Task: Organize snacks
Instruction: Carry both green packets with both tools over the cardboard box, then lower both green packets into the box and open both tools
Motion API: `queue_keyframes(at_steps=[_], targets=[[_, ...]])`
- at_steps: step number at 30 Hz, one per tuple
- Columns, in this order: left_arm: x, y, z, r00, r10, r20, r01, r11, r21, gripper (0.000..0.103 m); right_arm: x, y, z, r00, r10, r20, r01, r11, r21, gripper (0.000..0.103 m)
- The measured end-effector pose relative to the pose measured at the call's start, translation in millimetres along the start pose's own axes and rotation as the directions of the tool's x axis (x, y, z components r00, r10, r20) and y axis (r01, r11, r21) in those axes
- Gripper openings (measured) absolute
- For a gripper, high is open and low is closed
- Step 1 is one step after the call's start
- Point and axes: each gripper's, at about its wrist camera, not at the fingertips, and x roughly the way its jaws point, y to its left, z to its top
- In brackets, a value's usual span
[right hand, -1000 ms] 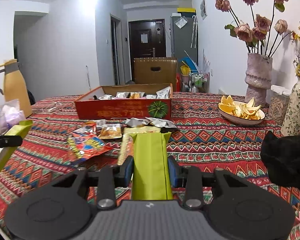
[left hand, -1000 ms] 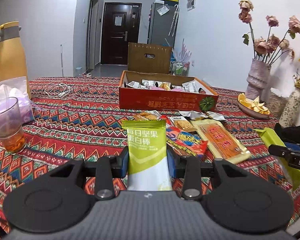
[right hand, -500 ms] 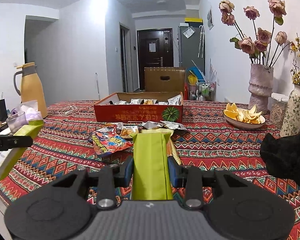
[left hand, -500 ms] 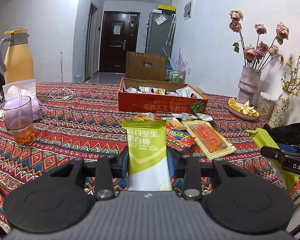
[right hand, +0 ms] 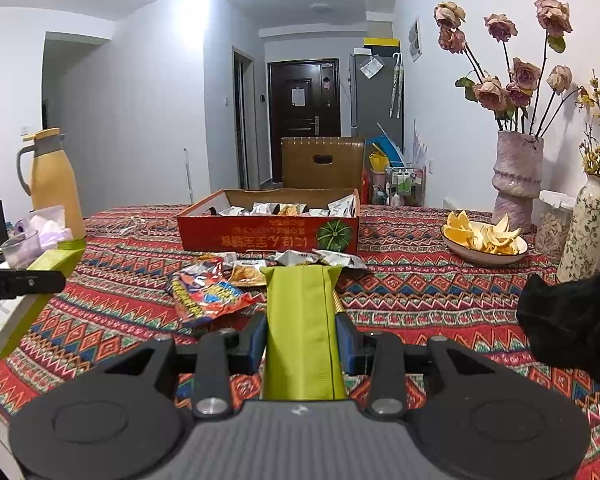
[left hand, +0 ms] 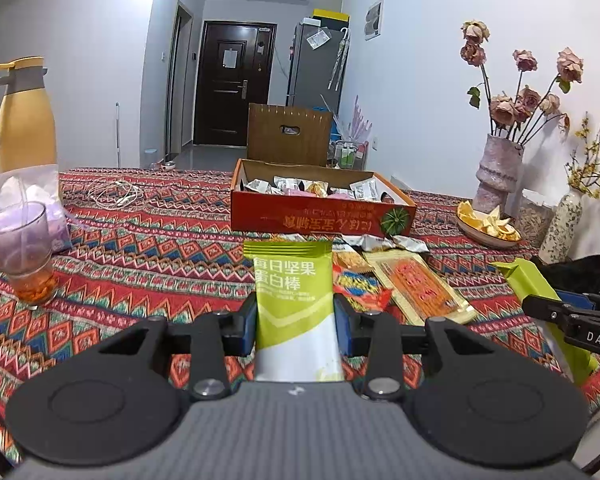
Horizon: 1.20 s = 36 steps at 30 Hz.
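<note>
Left claw [left hand: 295, 322] clamped on green bar [left hand: 294, 300], lower end hidden.

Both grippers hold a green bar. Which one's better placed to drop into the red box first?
Right, marginally: the red box sits nearly dead ahead of the right gripper; from the left gripper it lies off to the side.
</note>
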Motion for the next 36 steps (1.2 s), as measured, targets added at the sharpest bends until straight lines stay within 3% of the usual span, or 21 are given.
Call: queue_keyframes(at_steps=[36], targets=[[227.9, 32.9, 156.7, 0.999, -0.002, 0.035, 0.0, 0.999, 0.042, 0.038, 236.7, -20.3, 136.1, 0.999, 0.018, 0.029, -0.016, 0.997, -0.074, 0.035]])
